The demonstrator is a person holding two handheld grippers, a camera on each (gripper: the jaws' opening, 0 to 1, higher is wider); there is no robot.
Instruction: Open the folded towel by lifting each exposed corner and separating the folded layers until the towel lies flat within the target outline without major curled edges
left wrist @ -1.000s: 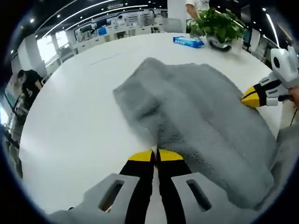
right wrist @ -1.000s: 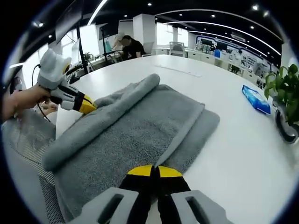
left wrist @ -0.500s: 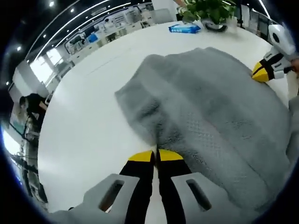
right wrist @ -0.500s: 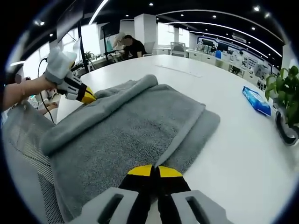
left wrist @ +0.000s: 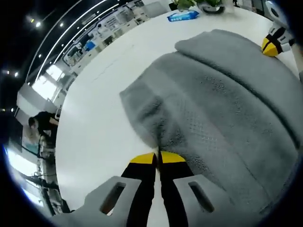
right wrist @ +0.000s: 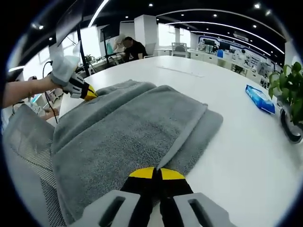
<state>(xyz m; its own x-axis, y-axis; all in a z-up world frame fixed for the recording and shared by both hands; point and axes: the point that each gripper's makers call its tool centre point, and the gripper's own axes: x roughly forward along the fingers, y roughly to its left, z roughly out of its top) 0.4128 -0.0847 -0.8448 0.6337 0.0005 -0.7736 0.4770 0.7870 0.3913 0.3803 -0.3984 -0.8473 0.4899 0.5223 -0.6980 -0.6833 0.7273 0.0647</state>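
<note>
Left gripper view: the left gripper (left wrist: 158, 157) is clamping a corner of the grey towel (left wrist: 222, 99), its yellow-tipped jaws pressed together with the terry pile bunching directly above them. The towel is lying on the white table (left wrist: 90, 137), spreading away up and to the right, with a rounded fold running across its far part. The right gripper (left wrist: 271, 46) is showing at the upper right edge, yellow tips against the towel's far border. Beyond it a blue packet (left wrist: 182, 15) and a potted plant (left wrist: 208, 4) are standing well apart from the cloth.

Right gripper view: the right gripper (right wrist: 158, 174) is likewise closed on the towel's (right wrist: 137, 137) near edge — no gap showing between its tips. The upper layer is lying over a lower layer that is projecting as a band on the right side. At the upper left the left gripper (right wrist: 88, 92), held in a person's hand (right wrist: 28, 90), is gripping the opposite corner, and the cloth there is sagging in a soft ridge.

Judgement: the unfolding step is in hand, with both tools holding opposite ends of one layer. The next move is calling for carrying that layer clear of the band beneath and laying it down under even tension, so the ridge is not left as a curl. No target outline is discernible on the table. A mesh chair back (right wrist: 23, 146) is standing close at the left; the blue packet (right wrist: 259, 100) and the plant pot (right wrist: 289, 127) are sitting near the right, clear of the towel for now.
</note>
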